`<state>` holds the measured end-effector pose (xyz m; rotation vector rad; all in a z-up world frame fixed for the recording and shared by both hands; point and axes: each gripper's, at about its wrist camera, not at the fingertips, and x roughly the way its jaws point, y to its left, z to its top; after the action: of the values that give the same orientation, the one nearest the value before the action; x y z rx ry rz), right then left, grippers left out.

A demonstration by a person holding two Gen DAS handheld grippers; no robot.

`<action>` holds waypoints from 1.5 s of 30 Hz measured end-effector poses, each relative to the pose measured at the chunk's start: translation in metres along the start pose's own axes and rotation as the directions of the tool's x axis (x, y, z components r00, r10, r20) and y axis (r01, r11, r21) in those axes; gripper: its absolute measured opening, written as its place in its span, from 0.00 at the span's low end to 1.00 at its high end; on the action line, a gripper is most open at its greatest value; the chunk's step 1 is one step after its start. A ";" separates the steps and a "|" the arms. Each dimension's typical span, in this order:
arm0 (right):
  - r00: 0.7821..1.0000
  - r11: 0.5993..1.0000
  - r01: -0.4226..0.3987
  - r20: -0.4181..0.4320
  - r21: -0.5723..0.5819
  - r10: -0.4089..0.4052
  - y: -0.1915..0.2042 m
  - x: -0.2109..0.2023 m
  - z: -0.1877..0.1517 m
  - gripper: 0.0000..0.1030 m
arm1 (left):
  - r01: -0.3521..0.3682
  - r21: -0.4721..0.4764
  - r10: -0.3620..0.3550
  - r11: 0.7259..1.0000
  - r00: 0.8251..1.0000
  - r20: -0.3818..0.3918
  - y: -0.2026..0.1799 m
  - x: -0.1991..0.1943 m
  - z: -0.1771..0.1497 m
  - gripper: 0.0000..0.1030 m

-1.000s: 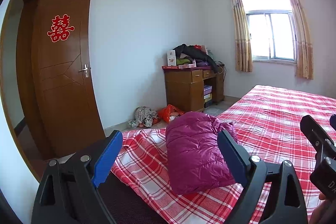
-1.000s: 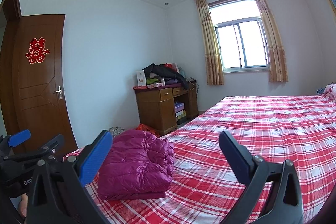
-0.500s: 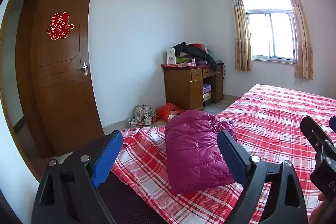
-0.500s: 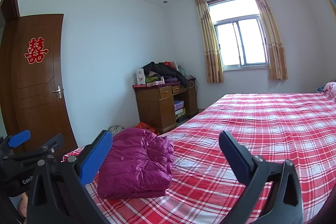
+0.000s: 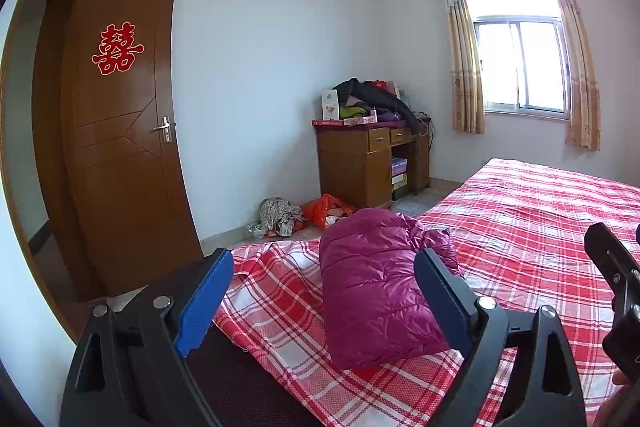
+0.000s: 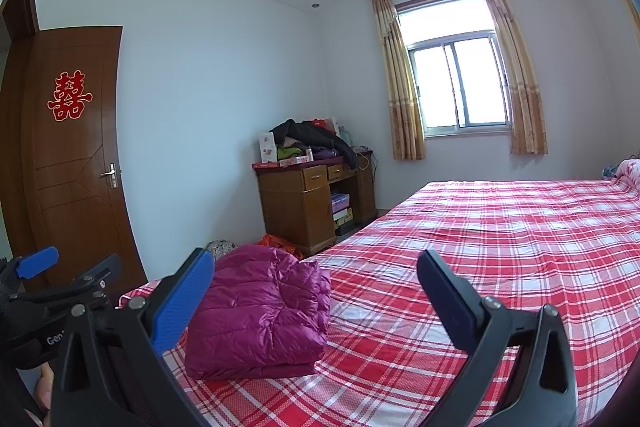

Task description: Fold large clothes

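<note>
Filling most of both views, the bed (image 6: pixel 500 227) under its red plaid sheet carries only 1 garment near its foot corner: a magenta puffer jacket (image 5: pixel 372 287), already gathered into a thick, squarish bundle with its layers stacked, lying flat on the sheet. Beyond the bed stand a brown door (image 5: pixel 120 147), a wooden desk (image 6: pixel 312 207) piled with clothes, and a curtained window (image 6: pixel 460 83).

Judging by that compact shape, the folding looks finished or very nearly so, with at most a tidying press left.

The left gripper (image 5: pixel 324 291) hangs above the bed edge, jaws wide apart and holding nothing; in its view the bundle sits straight ahead between the 2 blue pads, its long axis running away from the camera toward the desk. The right gripper (image 6: pixel 312 287) is likewise spread and empty, but here the jacket lies off toward its left pad, partly hidden behind it, with bare sheet ahead. So the left gripper seems nearer and better lined up; any further touch would probably be a short reach forward and down from that side, while the right would need to swing leftward first.
</note>
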<state>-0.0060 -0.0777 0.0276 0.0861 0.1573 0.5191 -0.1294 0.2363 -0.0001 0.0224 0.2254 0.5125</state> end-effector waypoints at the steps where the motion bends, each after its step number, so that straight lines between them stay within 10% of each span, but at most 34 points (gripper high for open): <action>1: 1.000 1.000 -0.001 0.000 0.001 0.001 0.000 0.000 0.000 1.00 | 0.002 -0.002 -0.002 1.000 1.000 -0.002 0.000 0.001 0.000 0.89; 25: 1.000 1.000 0.008 0.005 0.000 -0.008 -0.001 -0.001 -0.001 1.00 | -0.022 0.034 0.021 0.999 0.999 0.024 0.000 0.000 0.002 0.90; 45: 0.999 1.000 0.010 -0.044 0.005 -0.010 -0.006 0.010 -0.007 1.00 | 0.044 0.035 -0.039 0.998 0.992 -0.119 0.000 0.041 -0.012 0.90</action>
<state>0.0040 -0.0777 0.0188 0.0793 0.2021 0.5111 -0.0975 0.2560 -0.0207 0.0242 0.3511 0.4684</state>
